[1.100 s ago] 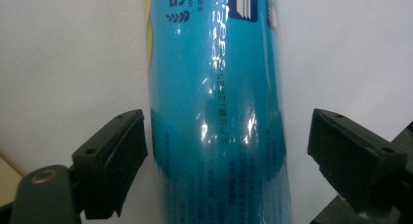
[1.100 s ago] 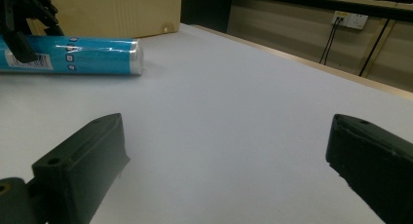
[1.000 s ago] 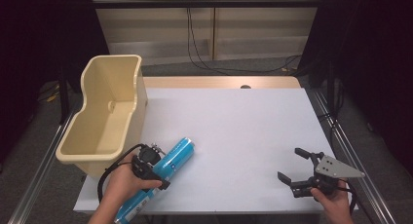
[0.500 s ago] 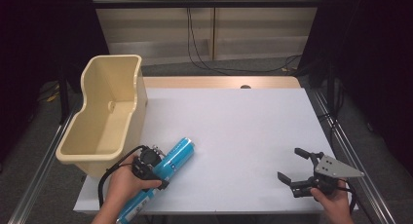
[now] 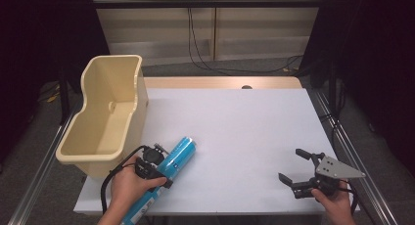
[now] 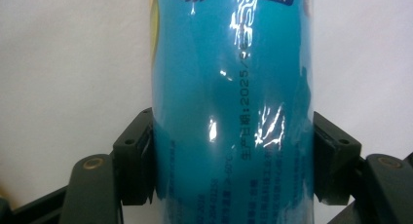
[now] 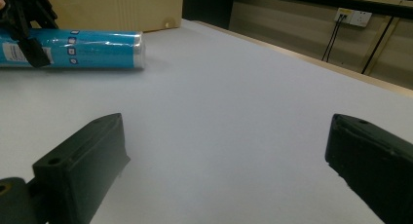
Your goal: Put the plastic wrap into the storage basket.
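A: Left to right, what's on the table [image 5: 235,117]?

B: Far left, cream tub [image 5: 105,112] overhanging the table's left edge. Just right of it, blue tube [image 5: 169,166] lying flat near the front-left corner, pointing diagonally away. The tub's right wall stands close beside it.

A: Left tool [image 5: 151,167]?

B: Clamped across the tube [image 6: 231,112]; both pads [image 6: 134,158] press its sides. Jaws have just been closing onto it.

A: Right side?

B: Right tool [image 5: 298,173] near the front-right corner, jaws wide apart, nothing between them. Bare table between it and the tube [image 7: 73,48].

A: Change from earlier frames?

B: Tube, tub and both hands are in the same places.
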